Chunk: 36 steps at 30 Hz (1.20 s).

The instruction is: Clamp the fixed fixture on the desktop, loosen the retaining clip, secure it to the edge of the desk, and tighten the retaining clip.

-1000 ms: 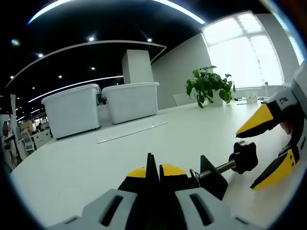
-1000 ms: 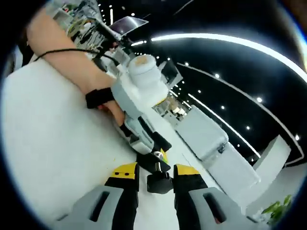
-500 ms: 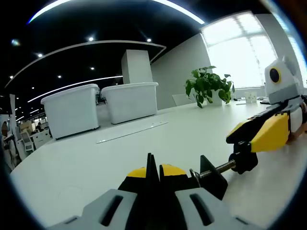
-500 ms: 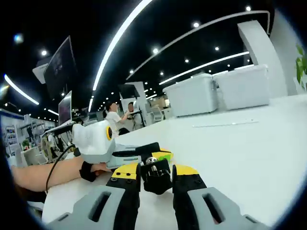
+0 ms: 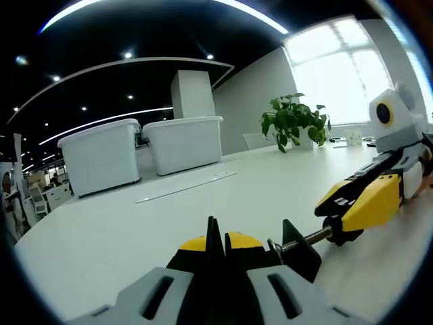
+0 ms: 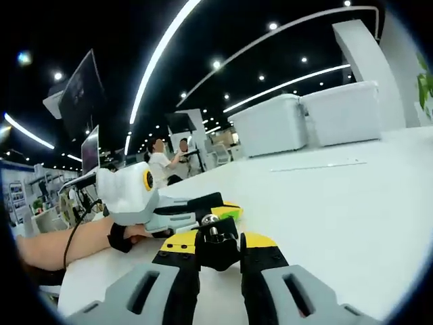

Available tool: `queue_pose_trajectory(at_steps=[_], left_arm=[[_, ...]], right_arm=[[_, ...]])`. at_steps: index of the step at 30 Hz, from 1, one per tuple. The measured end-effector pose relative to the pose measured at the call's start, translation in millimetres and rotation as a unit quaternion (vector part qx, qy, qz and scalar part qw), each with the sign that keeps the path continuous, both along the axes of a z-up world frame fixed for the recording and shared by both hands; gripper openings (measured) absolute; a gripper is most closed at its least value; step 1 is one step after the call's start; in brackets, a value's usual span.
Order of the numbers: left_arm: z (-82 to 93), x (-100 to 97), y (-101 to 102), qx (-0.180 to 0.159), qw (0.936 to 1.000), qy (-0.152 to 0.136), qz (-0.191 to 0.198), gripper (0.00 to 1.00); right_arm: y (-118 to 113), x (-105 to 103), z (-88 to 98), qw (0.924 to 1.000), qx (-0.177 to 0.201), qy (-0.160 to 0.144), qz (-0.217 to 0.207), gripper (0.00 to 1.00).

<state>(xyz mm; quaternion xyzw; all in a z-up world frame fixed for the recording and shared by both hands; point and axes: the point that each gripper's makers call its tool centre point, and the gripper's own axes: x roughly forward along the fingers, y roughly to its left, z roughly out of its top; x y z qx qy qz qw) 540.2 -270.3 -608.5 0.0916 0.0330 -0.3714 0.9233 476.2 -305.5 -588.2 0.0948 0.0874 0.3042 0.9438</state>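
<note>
1. The left gripper (image 5: 218,245) is sitting low over the white desk (image 5: 135,223), its yellow-tipped jaws pressed together on the thin black body of the clamp fixture (image 5: 298,252) (the part between the tips is too narrow to make out clearly).
2. The fixture is lying just to the right of those jaws in the left gripper view, its threaded screw (image 5: 306,239) running out to the right, away from the tips.
3. The right gripper (image 5: 358,206) is coming in from the right of that view, its yellow jaws closing around the black knob at the screw's far end.
4. In the right gripper view, the right gripper (image 6: 218,254) is pinching the black knob (image 6: 218,249) squarely between its two jaw tips, the silver end of the screw showing just above.
5. Beyond the knob, the left gripper (image 6: 196,215) is pointing toward the camera, with a hand (image 6: 132,233) behind it.
6. Two white storage bins (image 5: 142,150) and a potted plant (image 5: 292,122) are standing well back on the desk.
</note>
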Motion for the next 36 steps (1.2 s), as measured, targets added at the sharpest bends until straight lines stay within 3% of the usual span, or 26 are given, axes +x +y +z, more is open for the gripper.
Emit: queue_pose_trajectory(at_steps=[14, 18, 24, 25, 26, 27, 29, 31, 32, 36], left_arm=[[-0.5, 1.2, 0, 0.001, 1.0, -0.001, 0.003, 0.07], [-0.5, 1.3, 0, 0.0, 1.0, -0.001, 0.003, 0.07], [-0.5, -0.2, 0, 0.001, 1.0, -0.002, 0.004, 0.08], [-0.6, -0.4, 0, 0.001, 1.0, -0.001, 0.004, 0.08], [-0.6, -0.4, 0, 0.001, 1.0, -0.001, 0.004, 0.08], [-0.6, -0.4, 0, 0.001, 1.0, -0.001, 0.004, 0.08], [-0.6, -0.5, 0, 0.001, 1.0, -0.002, 0.004, 0.08], [-0.6, -0.5, 0, 0.001, 1.0, -0.002, 0.004, 0.08], [-0.5, -0.5, -1, 0.002, 1.0, -0.003, 0.004, 0.08], [-0.6, -1.1, 0, 0.002, 1.0, -0.004, 0.004, 0.08]], right_arm=[[5, -6, 2.9, 0.9963, -0.065, -0.057, 0.008, 0.2], [7, -7, 4.7, 0.9858, -0.132, -0.103, 0.01, 0.2], [15, -13, 5.2, 0.9444, -0.266, -0.192, 0.019, 0.2], [17, -14, 5.2, 0.9326, -0.293, -0.209, 0.025, 0.2], [18, -16, 4.1, 0.9261, -0.307, -0.217, 0.027, 0.2], [18, -16, 3.8, 0.9249, -0.31, -0.219, 0.028, 0.21], [19, -18, 2.6, 0.9108, -0.338, -0.234, 0.031, 0.21], [20, -19, 1.7, 0.9044, -0.351, -0.241, 0.03, 0.21], [20, -20, 1.5, 0.8942, -0.369, -0.251, 0.031, 0.21], [22, -21, -0.5, 0.8733, -0.404, -0.269, 0.036, 0.21]])
